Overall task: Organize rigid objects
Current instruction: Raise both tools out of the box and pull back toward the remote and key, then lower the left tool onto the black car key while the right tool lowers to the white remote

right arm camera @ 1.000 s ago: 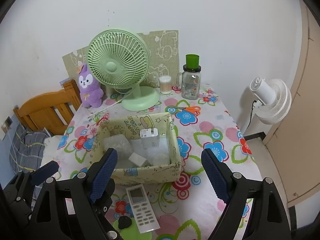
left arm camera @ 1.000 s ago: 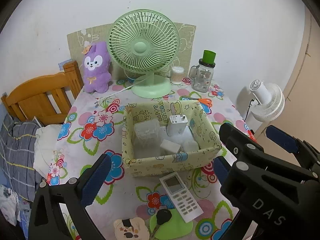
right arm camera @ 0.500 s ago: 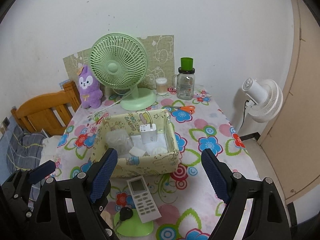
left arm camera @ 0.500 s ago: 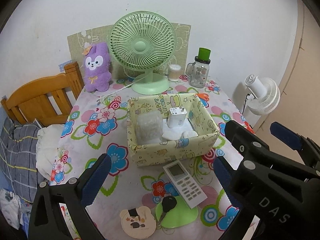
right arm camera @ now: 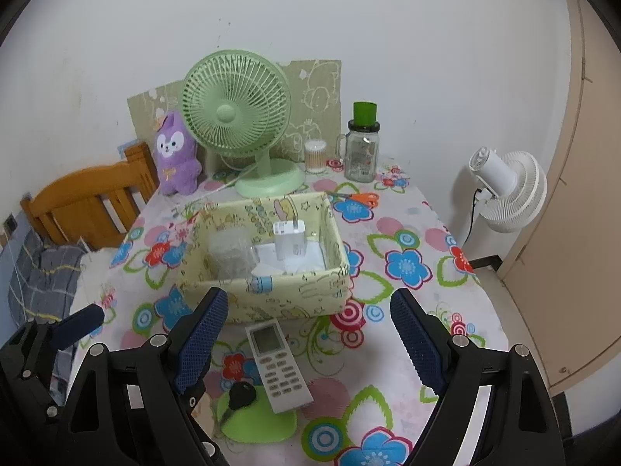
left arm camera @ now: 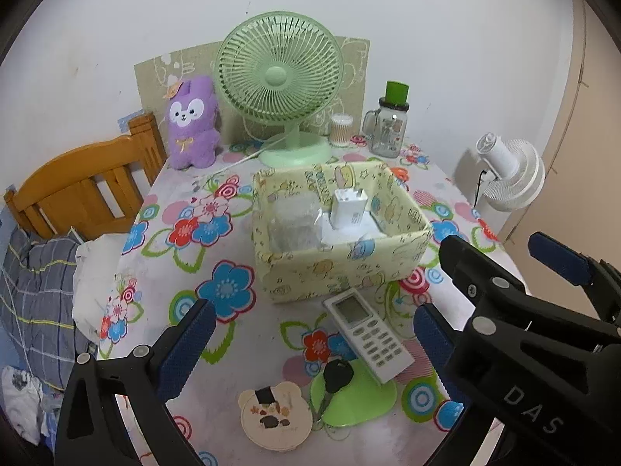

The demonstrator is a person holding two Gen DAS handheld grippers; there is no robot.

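- Our right gripper (right arm camera: pixel 308 334) hung over the near table edge with its jaws spread wide and nothing between them.
- Our left gripper (left arm camera: pixel 310 341) was likewise spread and empty, just beside the right one.
- Below them, we saw the white remote control (right arm camera: pixel 277 365) lying flat on the floral tablecloth (right arm camera: pixel 407 264), its near end resting on a green mat (right arm camera: pixel 256 423) beside a black key (right arm camera: pixel 242 393).
- Just beyond the remote stood the yellow fabric box (right arm camera: pixel 268 295), holding a white charger (right arm camera: pixel 288 239) and a clear bag (right arm camera: pixel 229 252).
- Behind the box stood a green fan (right arm camera: pixel 236 116).
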